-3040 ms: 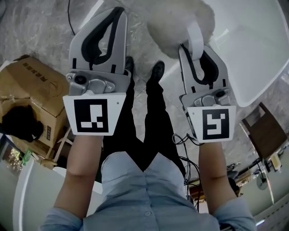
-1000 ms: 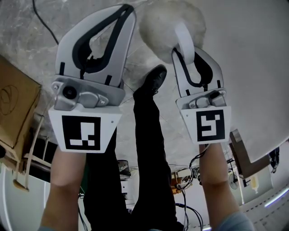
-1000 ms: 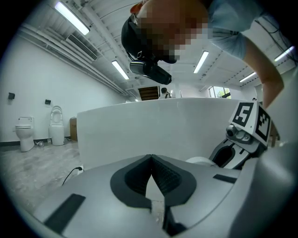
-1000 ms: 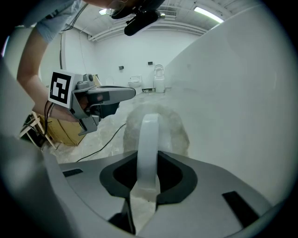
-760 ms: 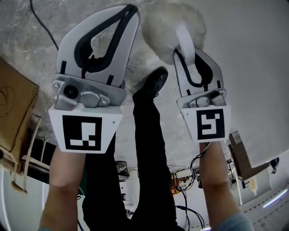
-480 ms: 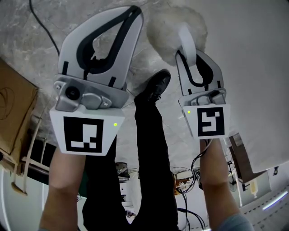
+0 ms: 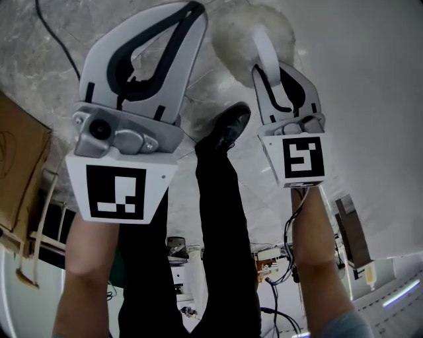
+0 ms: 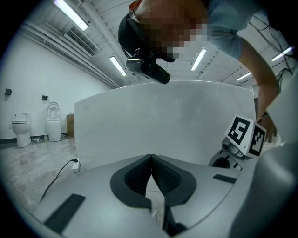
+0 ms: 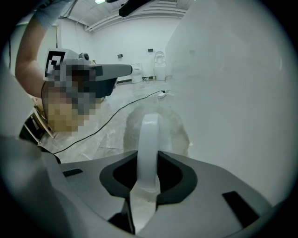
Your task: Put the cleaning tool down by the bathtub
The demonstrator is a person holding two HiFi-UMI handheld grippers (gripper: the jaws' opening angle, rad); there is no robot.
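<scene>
The cleaning tool has a white curved handle (image 9: 148, 135) and a fluffy cream head (image 9: 160, 123). My right gripper (image 9: 148, 157) is shut on that handle, and the head hangs low over the marble floor, right beside the white bathtub wall (image 9: 233, 93). Whether the head touches the floor I cannot tell. In the head view the right gripper (image 7: 271, 69) points down with the fluffy head (image 7: 241, 36) beyond it, next to the bathtub (image 7: 363, 86). My left gripper (image 7: 193, 8) hovers to the left, shut and empty; its jaws (image 8: 151, 156) meet in front of the tub wall (image 8: 163, 121).
A cardboard box (image 7: 20, 158) stands at the left. A black cable (image 7: 56, 36) runs over the floor to a plug (image 8: 75, 162). The person's black shoe (image 7: 228, 125) is between the grippers. Two toilets (image 8: 21, 128) stand far off at the left.
Both grippers have sunk toward the floor, the right one carrying the tool down beside the tub. Both stay shut as before.
</scene>
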